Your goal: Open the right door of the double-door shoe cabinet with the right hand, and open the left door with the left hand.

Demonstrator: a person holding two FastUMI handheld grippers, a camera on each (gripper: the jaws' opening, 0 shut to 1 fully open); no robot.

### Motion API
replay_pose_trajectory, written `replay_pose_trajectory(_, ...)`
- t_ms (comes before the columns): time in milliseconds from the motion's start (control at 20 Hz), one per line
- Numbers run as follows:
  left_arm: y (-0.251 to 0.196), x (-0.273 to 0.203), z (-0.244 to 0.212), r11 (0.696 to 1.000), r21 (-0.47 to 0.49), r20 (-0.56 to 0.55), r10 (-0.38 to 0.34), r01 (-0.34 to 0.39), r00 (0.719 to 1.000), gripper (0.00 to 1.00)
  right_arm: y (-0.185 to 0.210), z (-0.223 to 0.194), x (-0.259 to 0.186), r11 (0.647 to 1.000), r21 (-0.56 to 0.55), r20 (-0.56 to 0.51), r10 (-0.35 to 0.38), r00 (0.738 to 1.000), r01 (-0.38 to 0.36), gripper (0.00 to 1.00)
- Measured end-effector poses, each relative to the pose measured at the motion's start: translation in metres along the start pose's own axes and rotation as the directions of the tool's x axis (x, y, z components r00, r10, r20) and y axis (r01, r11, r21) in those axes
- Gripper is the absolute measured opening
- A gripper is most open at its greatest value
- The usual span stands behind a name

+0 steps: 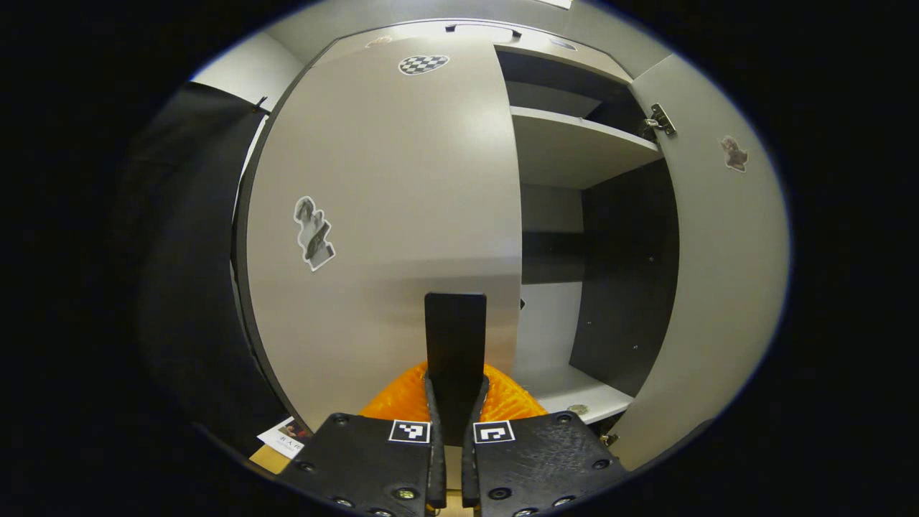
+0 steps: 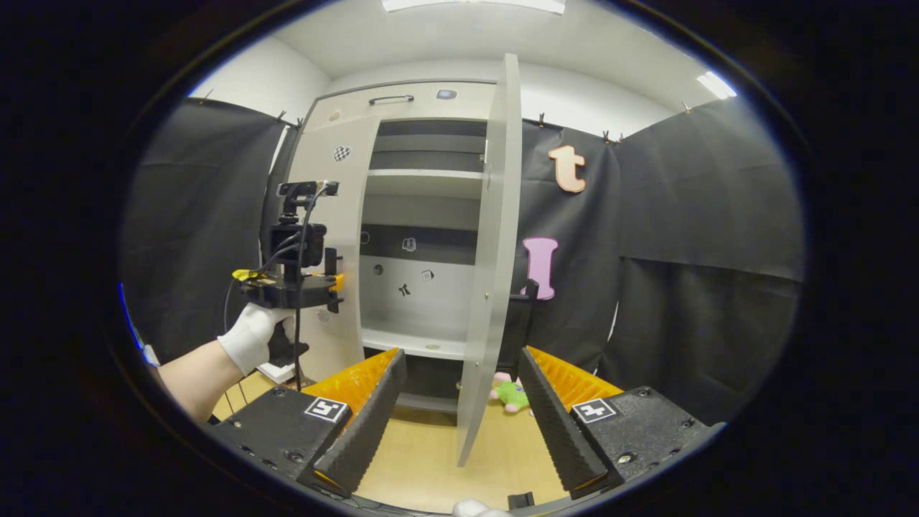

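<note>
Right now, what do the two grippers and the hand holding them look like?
The left gripper has black blocky finger mounts with screws, each bearing a small square black-and-white marker, and ribbed orange parts behind. The right gripper has the same mounts and markers. In the right gripper view, a white glove covers the hand; black cables run up the left gripper's camera stack.

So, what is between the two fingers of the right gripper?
In the right gripper view, the open right gripper straddles the lower edge of the opened right door, apart from both fingers; bare wooden floor lies beneath.
</note>
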State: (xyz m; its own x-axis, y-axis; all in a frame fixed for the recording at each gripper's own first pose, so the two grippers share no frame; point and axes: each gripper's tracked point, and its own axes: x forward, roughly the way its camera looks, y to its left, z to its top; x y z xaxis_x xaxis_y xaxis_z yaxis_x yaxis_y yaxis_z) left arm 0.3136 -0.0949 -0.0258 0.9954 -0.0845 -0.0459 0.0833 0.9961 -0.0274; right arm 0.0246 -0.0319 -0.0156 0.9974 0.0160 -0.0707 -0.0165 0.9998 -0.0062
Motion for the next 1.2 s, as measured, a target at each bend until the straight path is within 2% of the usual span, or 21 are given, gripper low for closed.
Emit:
replay_pose_trajectory(350,0.014,-0.024,-0.004,1.0,-0.004,-0.001,-0.015,0.015,1.0,0.07,0.022,-0.002,-0.014,0.998,-0.006,0.009,0.062,0.998,-0.062,0.99)
replay_pose_trajectory(550,0.022,-0.039,-0.004,0.999,-0.022,0.005,-0.034,0.035,0.999,0.07,0.034,-0.005,-0.021,0.997,-0.005,0.006,0.08,0.997,-0.08,0.99)
replay_pose_trajectory(600,0.022,-0.045,-0.003,0.999,-0.032,0.003,-0.04,0.04,0.999,0.01,0.037,-0.005,-0.024,0.996,-0.005,0.007,0.085,0.996,-0.085,0.99)
replay_pose_trajectory(1150,0.058,-0.08,0.002,0.999,-0.014,0.009,-0.034,0.034,0.999,0.0,0.081,-0.004,-0.033,0.992,0.003,0.012,0.122,0.992,-0.122,0.99)
replay_pose_trajectory(1200,0.062,-0.083,0.002,0.999,-0.012,0.007,-0.031,0.031,0.999,0.08,0.086,-0.005,-0.033,0.992,0.005,0.012,0.127,0.992,-0.127,0.99)
